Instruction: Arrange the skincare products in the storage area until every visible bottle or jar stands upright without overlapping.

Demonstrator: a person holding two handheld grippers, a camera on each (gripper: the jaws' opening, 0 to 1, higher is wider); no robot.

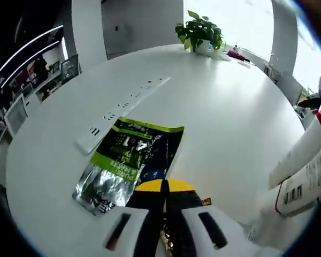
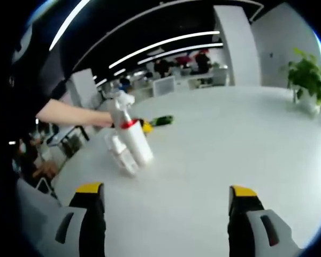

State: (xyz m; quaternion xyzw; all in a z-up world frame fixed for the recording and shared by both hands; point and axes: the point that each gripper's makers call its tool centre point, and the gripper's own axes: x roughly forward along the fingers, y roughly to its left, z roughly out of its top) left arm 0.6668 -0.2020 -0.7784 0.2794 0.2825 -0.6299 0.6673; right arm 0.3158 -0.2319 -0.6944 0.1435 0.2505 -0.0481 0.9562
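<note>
The left gripper (image 1: 165, 214), jaws clenched, hides the sachet's (image 1: 129, 163) near end. The right gripper (image 2: 166, 214) is released; bottles (image 2: 129, 143) lean, partly cut off.

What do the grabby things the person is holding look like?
Each hand-held gripper has two chunky white jaws with black inner faces and yellow tips. The left hand-held gripper has dark slots on its white parts. The right hand-held gripper has slots too. The person's arm comes out of a dark short sleeve.
</note>
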